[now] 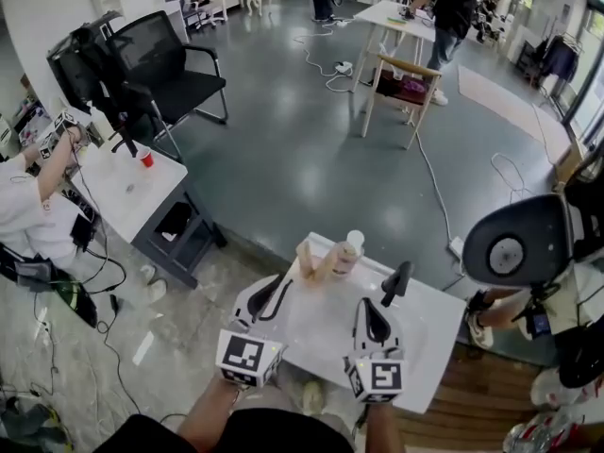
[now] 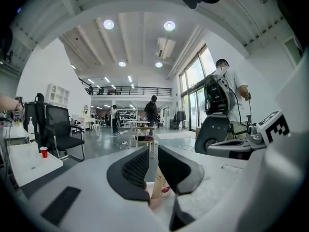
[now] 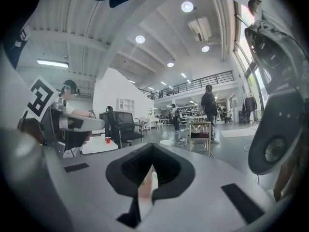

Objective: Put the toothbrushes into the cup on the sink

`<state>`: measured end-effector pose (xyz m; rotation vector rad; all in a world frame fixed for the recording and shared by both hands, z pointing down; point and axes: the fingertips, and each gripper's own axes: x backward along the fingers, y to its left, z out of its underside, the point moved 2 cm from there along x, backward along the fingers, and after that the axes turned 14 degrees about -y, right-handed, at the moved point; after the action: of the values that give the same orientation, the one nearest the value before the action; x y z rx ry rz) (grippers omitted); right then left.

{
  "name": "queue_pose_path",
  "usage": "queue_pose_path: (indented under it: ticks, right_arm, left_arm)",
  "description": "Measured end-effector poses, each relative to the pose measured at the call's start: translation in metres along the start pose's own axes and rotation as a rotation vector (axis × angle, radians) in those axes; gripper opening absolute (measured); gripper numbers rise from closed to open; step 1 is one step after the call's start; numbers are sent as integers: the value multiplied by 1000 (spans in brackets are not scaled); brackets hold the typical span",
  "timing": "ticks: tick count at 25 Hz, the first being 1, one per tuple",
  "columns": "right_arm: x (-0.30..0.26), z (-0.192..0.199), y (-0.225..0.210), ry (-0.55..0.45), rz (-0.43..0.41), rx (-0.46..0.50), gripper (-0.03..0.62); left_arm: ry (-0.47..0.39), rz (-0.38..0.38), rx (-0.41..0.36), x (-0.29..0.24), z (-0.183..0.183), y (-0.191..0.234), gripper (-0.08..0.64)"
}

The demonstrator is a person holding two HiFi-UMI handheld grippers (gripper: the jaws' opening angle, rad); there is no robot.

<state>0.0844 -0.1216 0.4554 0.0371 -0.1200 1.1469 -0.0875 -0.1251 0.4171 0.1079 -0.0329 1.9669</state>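
The glossy grey concrete floor (image 1: 311,149) fills most of the head view, with a black mesh office chair (image 1: 165,64) at its far left. At the near edge stands the white rectangular sink counter (image 1: 425,338). Over it hang both tools. The left gripper (image 1: 274,295) (image 2: 153,153) has its jaws a narrow gap apart, gripping nothing. The right gripper (image 1: 371,314) (image 3: 152,151) has its jaws pressed together and is empty. A black curved fitting (image 1: 397,281) rises just beyond the right one. The tan paper cup with a white top (image 1: 346,254) (image 2: 159,183) stands upright at the counter's far edge, touching a pale wooden piece (image 1: 311,260), clear of both tools.
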Motion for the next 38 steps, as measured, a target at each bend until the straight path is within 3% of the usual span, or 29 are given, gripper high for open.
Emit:
queue_pose_path:
  ticks: [8, 17, 21, 26, 38]
  right_arm:
    - [19, -25, 10, -55, -90, 11, -2]
    - [38, -41, 23, -82, -171, -3, -2]
    - [45, -39, 23, -88, -195, -8, -2]
    - [50, -39, 15, -91, -201, 1, -2]
    - [48, -36, 16, -87, -206, 0, -5]
  left_arm:
    - [-59, -64, -14, 40, -27, -23, 35]
    - [-21, -148, -45, 84, -21, -42, 14]
    - [-16, -171, -21, 93, -19, -51, 8]
    - [-32, -167, -75, 94, -23, -60, 6]
    - [-37, -160, -85, 92, -25, -64, 6]
